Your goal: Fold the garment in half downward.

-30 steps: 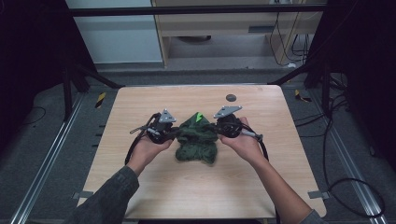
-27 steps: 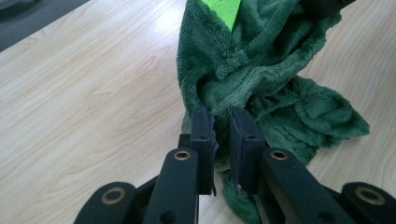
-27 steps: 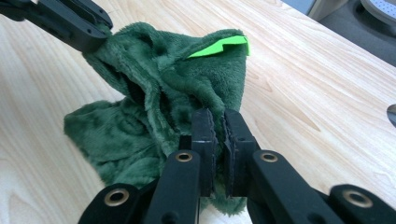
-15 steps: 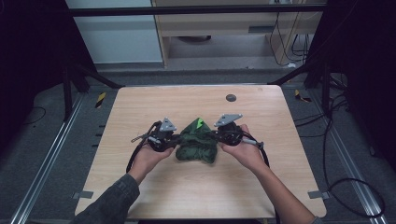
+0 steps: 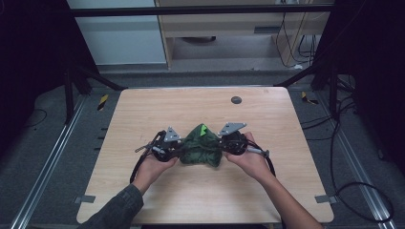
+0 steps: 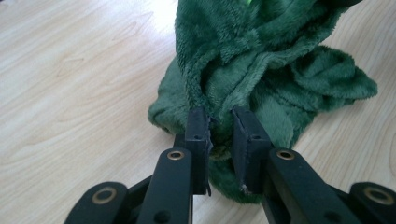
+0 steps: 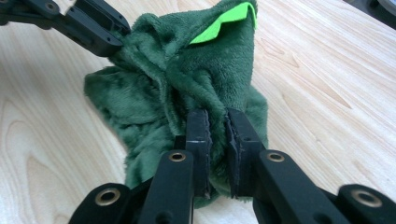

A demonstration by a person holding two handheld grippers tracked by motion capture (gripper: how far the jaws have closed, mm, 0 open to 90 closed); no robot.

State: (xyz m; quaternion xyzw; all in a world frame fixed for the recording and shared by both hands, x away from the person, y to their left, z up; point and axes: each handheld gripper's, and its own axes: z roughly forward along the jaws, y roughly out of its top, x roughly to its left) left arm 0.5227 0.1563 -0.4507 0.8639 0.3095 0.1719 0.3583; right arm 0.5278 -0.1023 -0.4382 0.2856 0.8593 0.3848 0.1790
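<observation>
A dark green fleece cloth with a neon green patch lies bunched at the middle of the wooden table. My left gripper holds its left side and my right gripper its right side. In the left gripper view the jaws stand close together with a fold of the cloth pinched between them. The right gripper view has the jaws pinching another fold of the cloth, with the left gripper at the far side.
A small dark round disc sits near the table's far edge. Bare wood surrounds the cloth on all sides. Black frame posts and cables stand off the table at both sides, with a cabinet behind.
Both hands have come a little toward the near edge and sunk, bringing the cloth with them. The cloth stays bunched between the two grippers.
</observation>
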